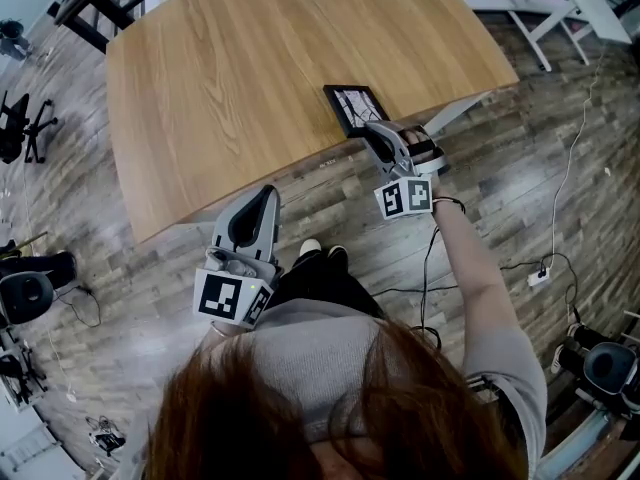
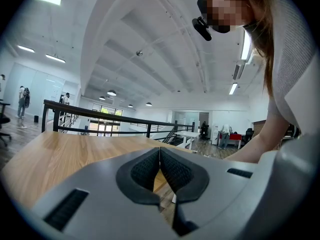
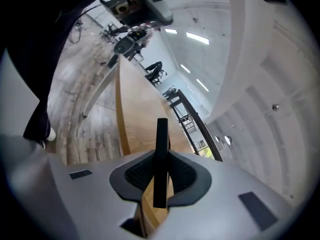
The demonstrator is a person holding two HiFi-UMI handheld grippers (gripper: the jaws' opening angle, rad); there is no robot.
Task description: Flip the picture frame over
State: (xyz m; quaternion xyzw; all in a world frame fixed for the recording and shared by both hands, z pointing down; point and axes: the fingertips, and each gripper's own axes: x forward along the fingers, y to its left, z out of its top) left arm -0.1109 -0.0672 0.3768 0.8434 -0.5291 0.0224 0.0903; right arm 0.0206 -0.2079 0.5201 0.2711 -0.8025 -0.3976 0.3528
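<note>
Head view shows my right gripper (image 1: 372, 133) reaching to the near edge of the wooden table (image 1: 230, 58). Its jaws pinch the near rim of the black picture frame (image 1: 352, 108). The frame sits at that edge, picture side facing up. In my right gripper view the frame runs edge-on between the pads. My left gripper (image 1: 266, 192) hangs over the floor short of the table, jaws together on nothing.

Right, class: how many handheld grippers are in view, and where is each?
2. The left gripper is shut and empty by the table's near edge. The right gripper is clamped on the picture frame at the table's near-right edge.
</note>
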